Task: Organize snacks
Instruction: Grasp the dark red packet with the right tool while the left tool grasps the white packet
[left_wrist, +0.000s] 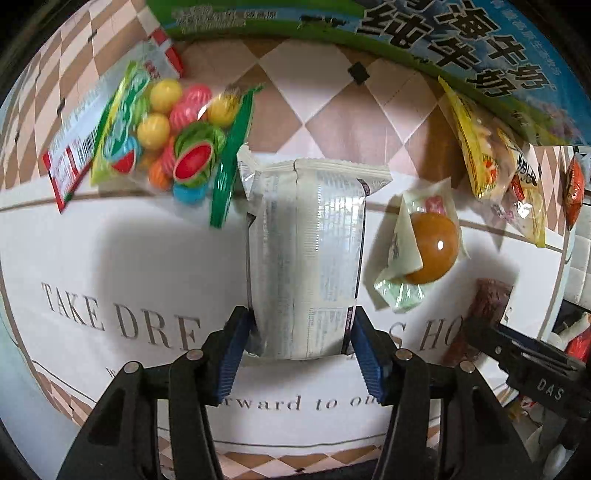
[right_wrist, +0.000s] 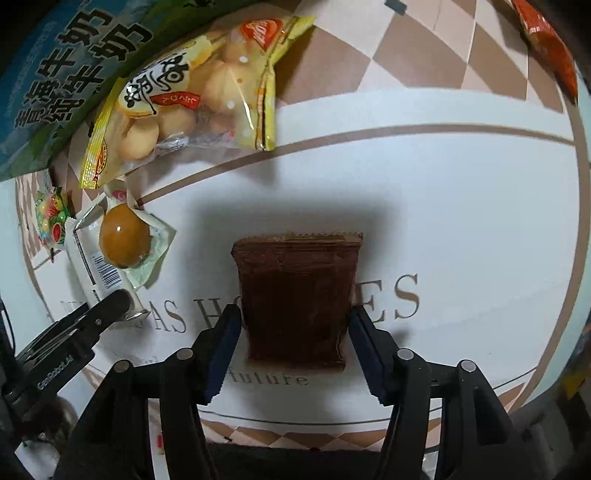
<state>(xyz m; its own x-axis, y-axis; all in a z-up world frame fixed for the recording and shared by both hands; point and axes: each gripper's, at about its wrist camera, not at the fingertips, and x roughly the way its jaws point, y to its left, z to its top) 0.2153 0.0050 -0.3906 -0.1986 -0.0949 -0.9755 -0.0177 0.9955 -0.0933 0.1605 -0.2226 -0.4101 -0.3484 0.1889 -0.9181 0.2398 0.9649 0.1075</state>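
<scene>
My left gripper (left_wrist: 300, 332) is shut on a silver-white snack packet (left_wrist: 304, 258), its blue pads pressing both sides of the packet's near end above the white mat (left_wrist: 110, 258). My right gripper (right_wrist: 294, 326) is shut on a dark brown snack packet (right_wrist: 295, 299), held just over the mat (right_wrist: 461, 221). The brown packet (left_wrist: 487, 310) and the right gripper also show at the right of the left wrist view. The white packet (right_wrist: 86, 266) and the left gripper's finger (right_wrist: 103, 310) show at the left of the right wrist view.
A bag of colourful gumballs (left_wrist: 177, 140), a red-white packet (left_wrist: 74, 147), a wrapped brown egg (left_wrist: 432, 251), a yellow biscuit bag (right_wrist: 184, 96) and an orange-red packet (right_wrist: 550, 44) lie around. A blue-green milk carton box (left_wrist: 443, 48) stands along the far edge.
</scene>
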